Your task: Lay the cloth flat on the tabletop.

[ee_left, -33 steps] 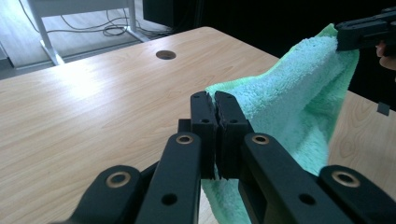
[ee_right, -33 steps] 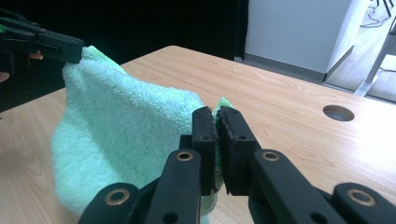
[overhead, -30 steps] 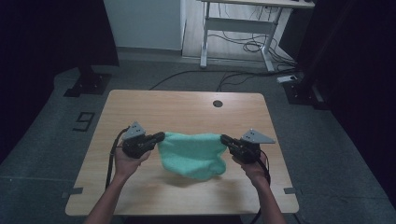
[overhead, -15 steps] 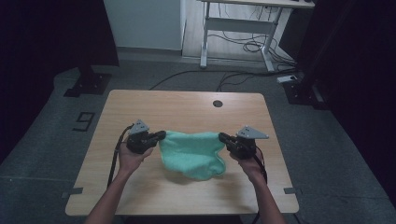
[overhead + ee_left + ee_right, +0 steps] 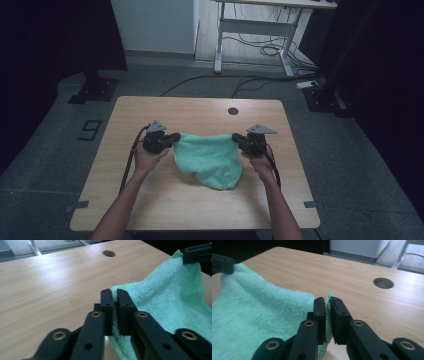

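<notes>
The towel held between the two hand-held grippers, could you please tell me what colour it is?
The towel is plain mint green, clearest in the left gripper view.

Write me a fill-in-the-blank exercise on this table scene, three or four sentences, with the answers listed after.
1. Each hand-held gripper pinches a corner of the ____ towel.
2. The left hand-held gripper has its jaws closed on the towel's ____.
3. The round hole in the table lies on the ____ side of the towel from the person.
4. Between the left and the right hand-held gripper the towel's top edge is stretched, and the rest ____ toward the person.

Missing words: green; corner; far; hangs down
</notes>
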`<state>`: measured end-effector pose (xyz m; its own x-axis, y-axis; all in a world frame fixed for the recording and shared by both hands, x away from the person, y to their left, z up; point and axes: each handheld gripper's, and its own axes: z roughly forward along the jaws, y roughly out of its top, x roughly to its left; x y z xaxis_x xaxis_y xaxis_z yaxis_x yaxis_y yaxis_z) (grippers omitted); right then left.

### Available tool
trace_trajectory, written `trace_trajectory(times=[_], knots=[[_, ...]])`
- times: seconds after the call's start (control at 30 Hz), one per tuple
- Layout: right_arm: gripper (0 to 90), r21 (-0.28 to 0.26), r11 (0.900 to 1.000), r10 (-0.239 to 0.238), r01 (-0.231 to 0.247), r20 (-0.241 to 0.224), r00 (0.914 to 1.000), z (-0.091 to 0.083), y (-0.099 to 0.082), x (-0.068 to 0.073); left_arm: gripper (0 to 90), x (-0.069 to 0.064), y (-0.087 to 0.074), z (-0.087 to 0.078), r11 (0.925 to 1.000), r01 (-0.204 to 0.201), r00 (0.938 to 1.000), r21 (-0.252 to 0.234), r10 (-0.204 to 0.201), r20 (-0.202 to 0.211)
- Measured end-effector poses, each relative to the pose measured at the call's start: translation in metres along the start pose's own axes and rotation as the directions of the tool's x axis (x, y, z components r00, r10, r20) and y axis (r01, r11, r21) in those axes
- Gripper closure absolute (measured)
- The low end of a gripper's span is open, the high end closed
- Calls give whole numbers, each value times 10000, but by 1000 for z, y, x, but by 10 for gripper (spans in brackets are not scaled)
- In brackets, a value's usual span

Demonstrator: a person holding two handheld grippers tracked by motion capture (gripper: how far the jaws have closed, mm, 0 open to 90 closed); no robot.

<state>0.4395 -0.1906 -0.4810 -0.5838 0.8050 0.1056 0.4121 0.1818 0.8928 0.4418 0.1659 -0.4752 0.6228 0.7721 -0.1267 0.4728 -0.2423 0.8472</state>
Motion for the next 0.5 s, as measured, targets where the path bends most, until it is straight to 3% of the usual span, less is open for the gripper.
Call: trace_trajectory(times=[0.1,0.17,0.27,0.5], knots=[[567,389,9988,276,-310,857,9959,20,1,-11,601,7,0,15,9985,324,9990,433,-310,-322],[523,400,9969,623,-674,1188,9910,23,-2,-15,508,7,-2,11,9988,404,9988,293,-395,-282],[483,114,9974,696,-714,1144,9910,12,-5,-13,489,2,-6,1,9997,170,9997,160,-167,-176],[481,154,9984,539,-549,598,9968,-15,-23,5,493,-10,-20,-1,9989,219,9983,403,-240,528]])
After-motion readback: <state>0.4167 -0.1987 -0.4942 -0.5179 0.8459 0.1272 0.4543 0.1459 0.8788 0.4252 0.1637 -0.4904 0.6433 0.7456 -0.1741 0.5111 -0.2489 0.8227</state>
